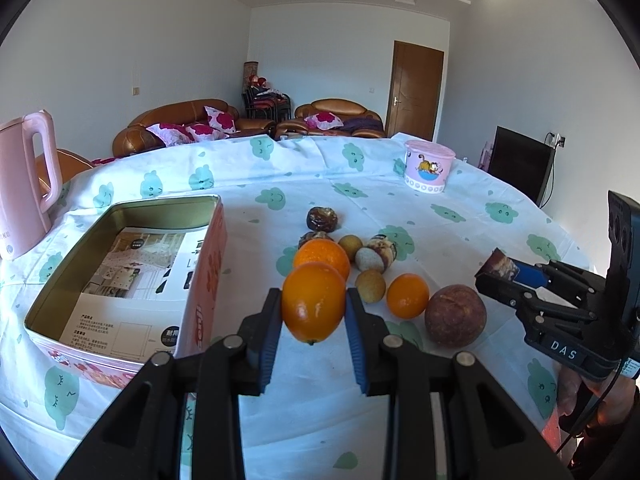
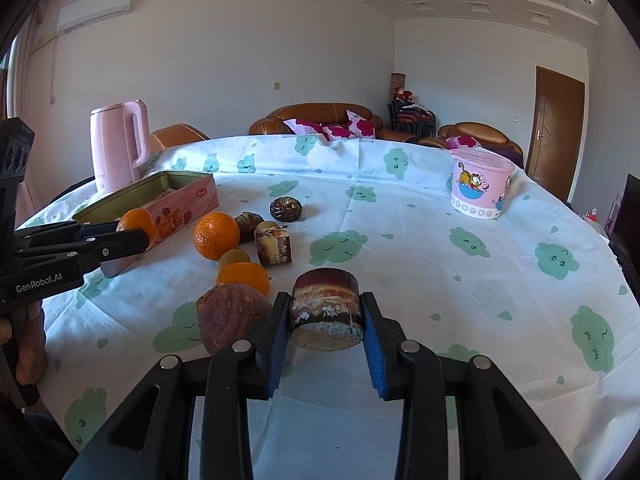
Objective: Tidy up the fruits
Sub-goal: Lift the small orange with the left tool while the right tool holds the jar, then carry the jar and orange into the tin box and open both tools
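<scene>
My left gripper point(image 1: 314, 308) is shut on an orange point(image 1: 313, 305), held above the table just right of the open pink tin point(image 1: 120, 280). My right gripper point(image 2: 325, 312) is shut on a brown, cylinder-shaped wrapped piece point(image 2: 325, 309), also lifted off the cloth. Between them on the table lie a big orange point(image 1: 322, 257), a small orange point(image 1: 407, 295), a dark red passion fruit point(image 1: 455, 315), two small tan round fruits point(image 1: 370, 286) and several brown wrapped pieces point(image 1: 322, 218). From the right wrist view, the left gripper point(image 2: 132, 236) with its orange hangs beside the tin point(image 2: 188, 196).
A pink kettle point(image 1: 28, 188) stands at the far left behind the tin. A pink cartoon tub point(image 1: 428, 165) sits at the far right of the round table, which is covered in a white cloth point(image 1: 500, 236) with green prints. A hand point(image 2: 28, 344) grips the left tool.
</scene>
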Demonstrator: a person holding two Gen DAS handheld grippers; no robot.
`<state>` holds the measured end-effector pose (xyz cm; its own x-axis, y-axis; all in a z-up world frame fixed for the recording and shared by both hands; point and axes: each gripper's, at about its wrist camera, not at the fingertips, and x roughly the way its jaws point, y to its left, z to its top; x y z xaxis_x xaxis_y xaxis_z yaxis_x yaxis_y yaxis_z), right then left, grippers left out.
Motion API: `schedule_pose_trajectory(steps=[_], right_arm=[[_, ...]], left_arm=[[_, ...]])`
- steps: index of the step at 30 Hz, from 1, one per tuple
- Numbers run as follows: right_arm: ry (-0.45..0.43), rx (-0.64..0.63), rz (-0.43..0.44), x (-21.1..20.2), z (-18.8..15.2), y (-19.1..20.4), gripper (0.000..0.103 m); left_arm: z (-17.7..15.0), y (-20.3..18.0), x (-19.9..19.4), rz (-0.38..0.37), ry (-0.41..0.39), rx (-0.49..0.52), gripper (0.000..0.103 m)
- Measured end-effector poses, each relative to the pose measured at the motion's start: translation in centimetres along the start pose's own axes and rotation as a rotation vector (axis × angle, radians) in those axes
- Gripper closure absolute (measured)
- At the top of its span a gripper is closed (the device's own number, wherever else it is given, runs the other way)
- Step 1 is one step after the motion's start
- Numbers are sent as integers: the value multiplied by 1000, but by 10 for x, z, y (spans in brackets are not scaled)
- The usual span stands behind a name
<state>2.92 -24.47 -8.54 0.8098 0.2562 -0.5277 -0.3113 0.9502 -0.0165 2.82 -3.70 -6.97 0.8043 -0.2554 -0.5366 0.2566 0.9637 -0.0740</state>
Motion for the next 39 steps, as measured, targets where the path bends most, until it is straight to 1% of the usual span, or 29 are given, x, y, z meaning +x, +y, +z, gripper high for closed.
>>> schedule_pose_trajectory(steps=[16,29,34,37,39], right_arm=[[-103,-15,8,-16,-3,1,67],[-176,-27,10,-27,-8,3,67],[-212,-37,11,-33,-10,5,67],[-231,-44,-4,-36,-8,6,67],[-238,-26,20,-39,-3,6,67]], left_arm=[[-1,-4,-11,7,-61,15,71],[-3,-11,-21,24,-116,50,71],[-2,-13,-27,42,-152,58,71],[2,-13,-31,44,-155,61,71],[5,-10,-36,65,-162,61,71]])
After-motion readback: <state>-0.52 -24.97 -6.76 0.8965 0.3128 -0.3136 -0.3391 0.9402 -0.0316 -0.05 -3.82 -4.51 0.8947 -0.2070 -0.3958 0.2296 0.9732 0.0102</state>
